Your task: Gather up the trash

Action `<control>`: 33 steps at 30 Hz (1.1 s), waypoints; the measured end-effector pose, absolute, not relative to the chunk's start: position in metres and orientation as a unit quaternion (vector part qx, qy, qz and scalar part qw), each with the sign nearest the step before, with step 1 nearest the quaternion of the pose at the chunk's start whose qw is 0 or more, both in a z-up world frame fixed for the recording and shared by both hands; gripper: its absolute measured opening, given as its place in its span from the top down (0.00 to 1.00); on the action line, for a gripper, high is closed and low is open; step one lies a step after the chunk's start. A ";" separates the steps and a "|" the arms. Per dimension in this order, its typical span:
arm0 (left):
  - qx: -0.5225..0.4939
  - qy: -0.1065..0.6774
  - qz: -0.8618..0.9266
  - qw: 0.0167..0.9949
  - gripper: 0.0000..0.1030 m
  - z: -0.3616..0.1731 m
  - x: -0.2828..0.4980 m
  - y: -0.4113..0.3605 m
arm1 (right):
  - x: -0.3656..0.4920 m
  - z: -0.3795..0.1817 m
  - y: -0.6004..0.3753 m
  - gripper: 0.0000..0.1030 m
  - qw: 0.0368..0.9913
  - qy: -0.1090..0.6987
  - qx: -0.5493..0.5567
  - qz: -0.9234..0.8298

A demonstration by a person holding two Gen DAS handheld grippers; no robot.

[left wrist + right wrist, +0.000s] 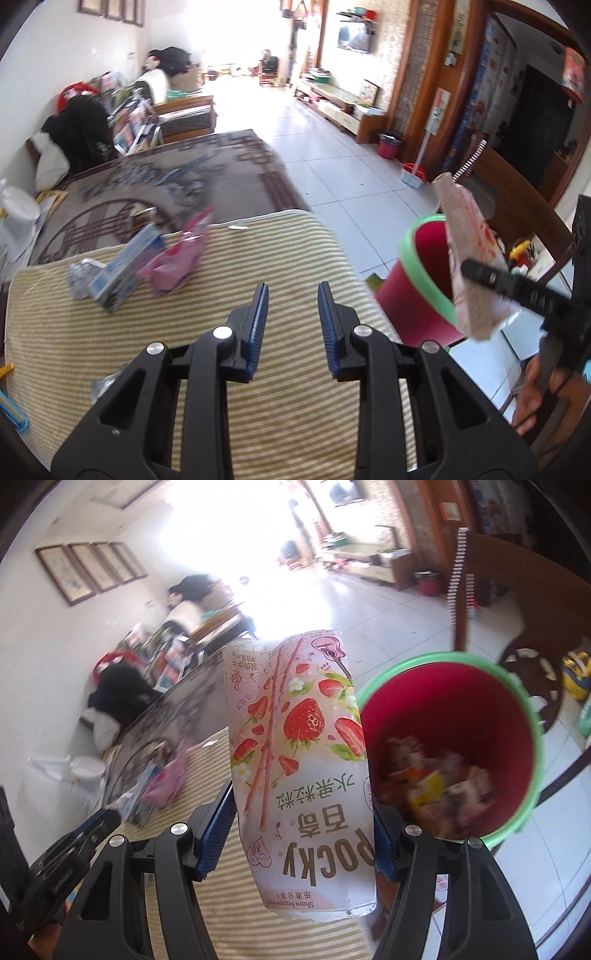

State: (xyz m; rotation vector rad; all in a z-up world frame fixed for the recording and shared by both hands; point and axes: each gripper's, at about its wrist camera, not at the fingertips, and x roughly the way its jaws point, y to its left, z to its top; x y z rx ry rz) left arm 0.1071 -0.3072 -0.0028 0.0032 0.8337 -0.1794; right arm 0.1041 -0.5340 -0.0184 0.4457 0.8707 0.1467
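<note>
The right gripper (301,830) is clamped on a strawberry Pocky box (299,768), one blue pad on each side, the box standing up between them with its print upside down. Just beside the box, on its far side from the mat, sits the red bin (517,746) with a green rim, scraps of wrappers blurred in its bottom.

The left gripper (292,325) hangs over the striped mat (258,251) with its jaws a little apart and nothing between them. Across the mat from the bin lie a pink packet (177,258), a blue and white carton (125,273) and a crumpled silvery wrapper (79,277), all close together. From that side, the Pocky box shows tilted over the bin's rim. A patterned brown tabletop (166,184) lies beyond the mat, farther from the bin.
</note>
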 end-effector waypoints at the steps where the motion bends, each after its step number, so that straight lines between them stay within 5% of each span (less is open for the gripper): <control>1: 0.005 0.405 -0.094 0.910 0.74 -0.003 0.110 -0.316 | 0.106 -0.019 -0.549 0.39 0.881 0.416 0.219 0.054; 5: 0.020 0.404 -0.125 0.906 0.74 -0.003 0.119 -0.351 | 0.114 -0.025 -0.585 0.35 0.880 0.419 0.224 0.021; 7: 0.029 0.404 -0.150 0.902 0.74 -0.004 0.124 -0.373 | 0.115 -0.026 -0.600 0.24 0.878 0.422 0.227 -0.007; 24: 0.057 0.427 -0.311 0.847 0.75 -0.021 0.174 -0.527 | 0.021 -0.036 -0.707 0.23 0.863 0.363 0.324 -0.136; 26: 0.055 0.426 -0.318 0.845 0.64 -0.019 0.176 -0.534 | 0.016 -0.034 -0.707 0.23 0.863 0.360 0.324 -0.141; 27: 0.055 0.425 -0.318 0.846 0.45 -0.018 0.176 -0.534 | 0.015 -0.033 -0.706 0.23 0.864 0.358 0.323 -0.142; 28: 0.051 0.416 -0.316 0.851 0.40 -0.013 0.174 -0.532 | 0.015 -0.032 -0.704 0.23 0.866 0.357 0.321 -0.141; 33: 0.056 0.385 -0.302 0.870 0.40 0.001 0.152 -0.505 | 0.030 -0.026 -0.685 0.23 0.874 0.356 0.307 -0.120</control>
